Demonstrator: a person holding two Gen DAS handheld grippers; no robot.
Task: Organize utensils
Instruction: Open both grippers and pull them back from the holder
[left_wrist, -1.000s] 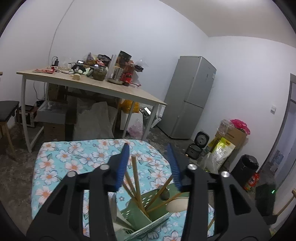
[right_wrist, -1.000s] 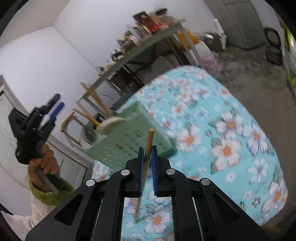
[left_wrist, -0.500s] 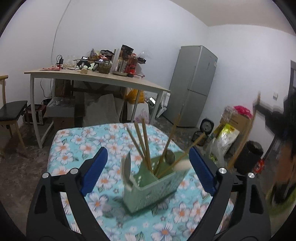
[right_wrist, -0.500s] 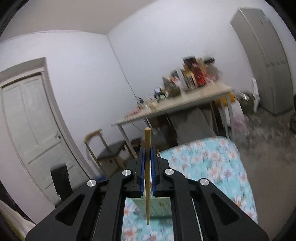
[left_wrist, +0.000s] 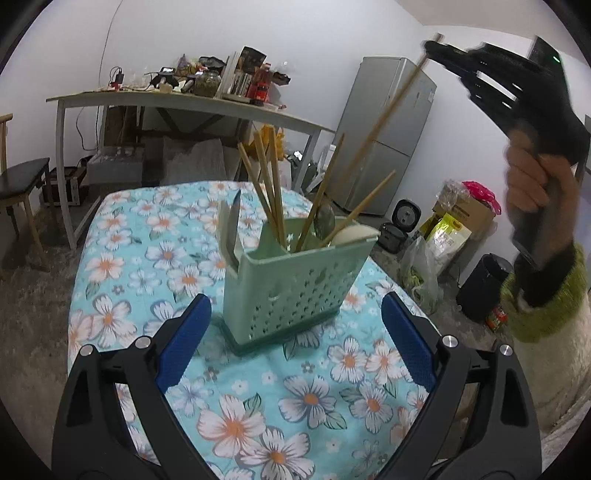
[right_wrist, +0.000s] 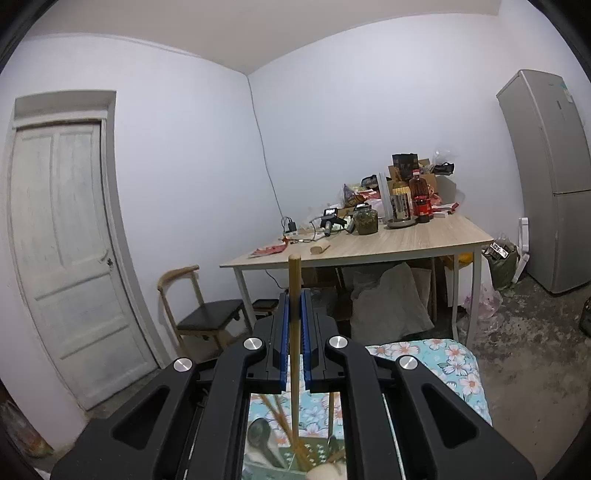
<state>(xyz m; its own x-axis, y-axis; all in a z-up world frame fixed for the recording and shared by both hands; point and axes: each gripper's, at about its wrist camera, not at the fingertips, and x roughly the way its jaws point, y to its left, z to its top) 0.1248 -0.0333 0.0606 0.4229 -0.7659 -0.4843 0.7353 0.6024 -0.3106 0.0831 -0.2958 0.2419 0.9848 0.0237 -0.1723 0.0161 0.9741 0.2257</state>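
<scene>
Lowering a single chopstick (left_wrist: 388, 107) toward the green utensil basket (left_wrist: 295, 280), with right gripper (right_wrist: 294, 325) clamped narrow on the stick near its upper end, lower tip seeming, from the left view, to dip behind the basket's far rim. Hanging back near the camera, left gripper (left_wrist: 295, 347) spread wide and holding nothing, blue pads either side of the basket without touching it. Standing upright on the floral-clothed table (left_wrist: 122, 236), basket already crowded: several chopsticks (left_wrist: 271, 188) leaning in one compartment, a knife blade (left_wrist: 233, 225) in the side slot, a spoon (left_wrist: 325, 221) and a pale rounded utensil (left_wrist: 354, 234) at the far end.

Best done, by the look of it, with the stick brought closer to vertical first, tip aimed at the compartment with the other chopsticks, clear of spoon and leaning sticks. Release only once the tip sits well below the rim; dropped at a slant, likely to catch the wall or topple out. Steadying the basket with the free gripper an option, the light plastic liable to shift under a sideways push.
</scene>
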